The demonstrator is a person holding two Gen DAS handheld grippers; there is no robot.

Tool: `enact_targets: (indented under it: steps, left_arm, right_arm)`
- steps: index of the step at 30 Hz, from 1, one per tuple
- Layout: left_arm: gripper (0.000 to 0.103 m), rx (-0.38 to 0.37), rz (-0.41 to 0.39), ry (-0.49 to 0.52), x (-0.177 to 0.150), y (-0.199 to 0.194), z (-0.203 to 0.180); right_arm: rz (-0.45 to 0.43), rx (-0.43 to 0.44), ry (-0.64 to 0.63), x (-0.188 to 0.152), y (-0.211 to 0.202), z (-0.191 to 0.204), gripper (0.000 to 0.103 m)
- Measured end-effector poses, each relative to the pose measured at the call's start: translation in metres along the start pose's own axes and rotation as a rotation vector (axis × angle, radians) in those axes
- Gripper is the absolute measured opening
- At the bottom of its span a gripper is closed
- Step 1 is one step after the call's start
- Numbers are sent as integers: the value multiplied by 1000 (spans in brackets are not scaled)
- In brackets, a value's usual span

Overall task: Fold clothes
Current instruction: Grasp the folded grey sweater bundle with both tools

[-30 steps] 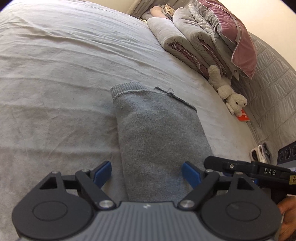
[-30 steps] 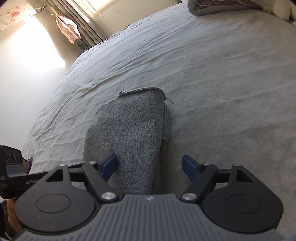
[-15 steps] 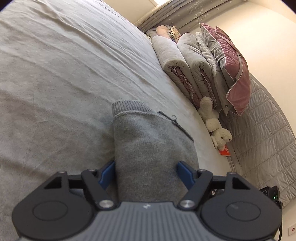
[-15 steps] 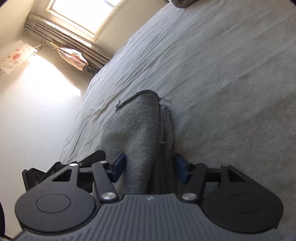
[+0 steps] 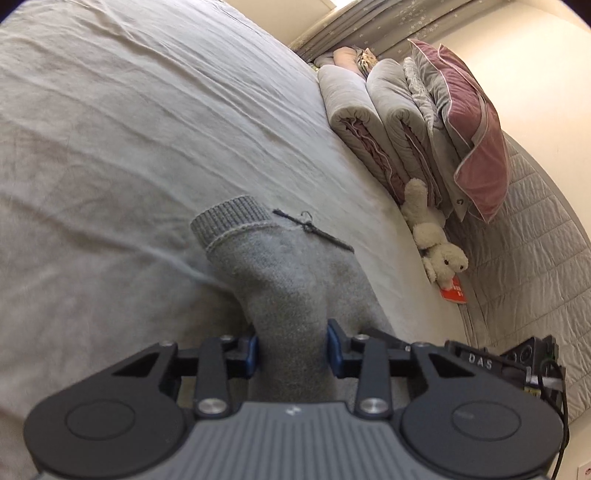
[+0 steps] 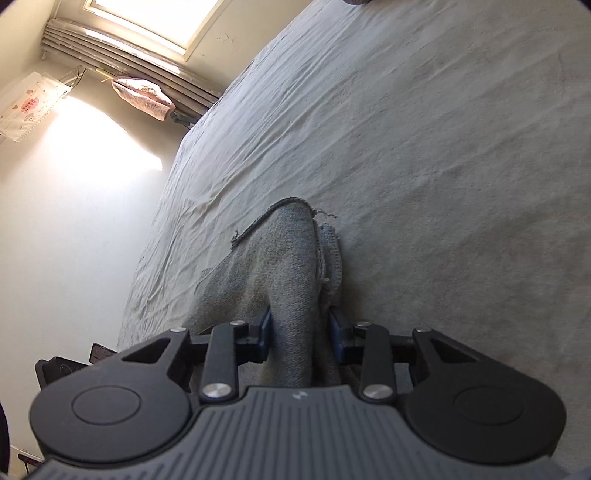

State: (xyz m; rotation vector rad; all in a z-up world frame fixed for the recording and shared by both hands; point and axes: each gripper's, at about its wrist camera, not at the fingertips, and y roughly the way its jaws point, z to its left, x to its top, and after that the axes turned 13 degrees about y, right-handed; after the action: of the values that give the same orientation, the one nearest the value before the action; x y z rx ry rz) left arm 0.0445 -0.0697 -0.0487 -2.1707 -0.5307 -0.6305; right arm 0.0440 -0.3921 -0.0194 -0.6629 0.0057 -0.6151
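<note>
Both claws are clamped on the same grey knitted garment (image 5: 295, 280), each pinching a bunched fold of it between blue pads. Left claw (image 5: 291, 349) grips the near end of the knit, which rises out of the jaws as a narrow ridge, and the right claw (image 6: 300, 334) does likewise on its own side, with the cloth gathered thick between its fingers. From the left wrist view, part of the right tool's black body shows just right of the garment's near end.

Past the claws, the garment lies on the bed (image 5: 129, 147), stretching away over the pale grey wrinkled sheet. Its far end shows a ribbed cuff or hem (image 5: 231, 219), and beside that a dark stitched edge with a loose thread (image 5: 314, 230) lies flat on the sheet. In the right wrist view the far end curls into a rounded edge, with a second layer of knit peeking out to its right.

Farther off, right of the garment, a cream soft toy (image 5: 434, 240) leans against the quilted headboard (image 5: 535, 240), with a small red card (image 5: 453, 291) touching it. Beyond the toy sit rolled grey duvets (image 5: 369, 122) and a pink pillow (image 5: 476, 136). Left of the garment, in the right wrist view, a window (image 6: 162, 22) lights the far wall.
</note>
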Motion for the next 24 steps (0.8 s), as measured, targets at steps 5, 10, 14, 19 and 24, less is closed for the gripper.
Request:
enact_targets:
  steps: [5,10,14,19,24]
  left_arm:
    - [51,8,0,47,-2,11,9]
    - [54,-32,24,41,20,18,32]
    - [66,-63,70,61,41,27,49]
    - [69,-84,129,116,70,36,61]
    - [71,-173,198,159,89,47,70]
  right_arm:
    - [-26,-7,7,-3,-12,-15,44]
    - [-98,-32,32,-3,-33,-11,52]
    - [-175,-74,48,-12,-60,-3,71]
    - [-189,-70,81,-38,-74,8,74]
    - [-190,-44,133,-64,-68,5,76]
